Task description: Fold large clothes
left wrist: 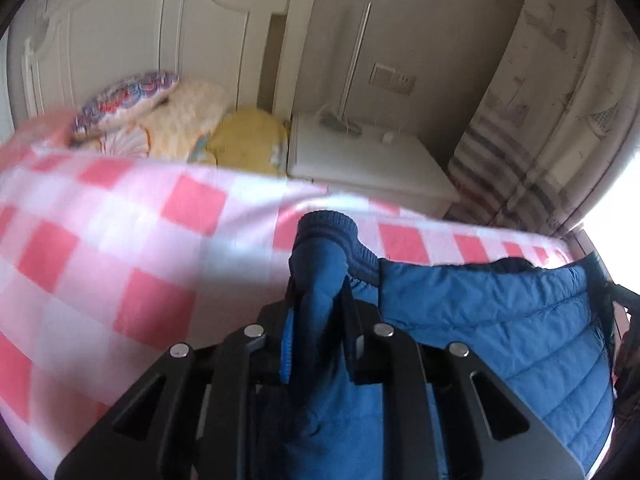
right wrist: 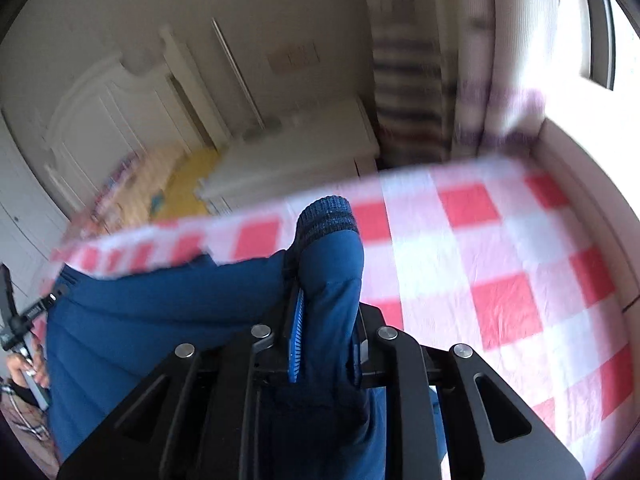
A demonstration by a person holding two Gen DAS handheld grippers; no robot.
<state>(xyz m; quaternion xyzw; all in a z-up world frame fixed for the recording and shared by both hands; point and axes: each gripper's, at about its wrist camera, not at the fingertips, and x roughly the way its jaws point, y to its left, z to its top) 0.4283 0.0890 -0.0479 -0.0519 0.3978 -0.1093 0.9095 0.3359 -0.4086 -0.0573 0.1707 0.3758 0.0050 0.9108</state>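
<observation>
A blue quilted jacket (left wrist: 500,320) hangs between my two grippers above a bed with a pink and white checked sheet (left wrist: 120,232). My left gripper (left wrist: 318,292) is shut on one corner of the jacket, and its dark ribbed hem (left wrist: 332,228) sticks up past the fingertips. My right gripper (right wrist: 326,300) is shut on another corner of the jacket (right wrist: 160,320), with the ribbed hem (right wrist: 326,216) above the fingers. The checked sheet (right wrist: 500,260) spreads to the right. The jacket's lower part is hidden below both grippers.
Pillows (left wrist: 160,116) and a yellow cushion (left wrist: 248,140) lie at the white headboard (left wrist: 120,40). A white bedside cabinet (left wrist: 360,160) stands beside the bed, and a striped curtain (left wrist: 540,100) hangs by the bright window. The other handle (right wrist: 16,320) shows at the left edge.
</observation>
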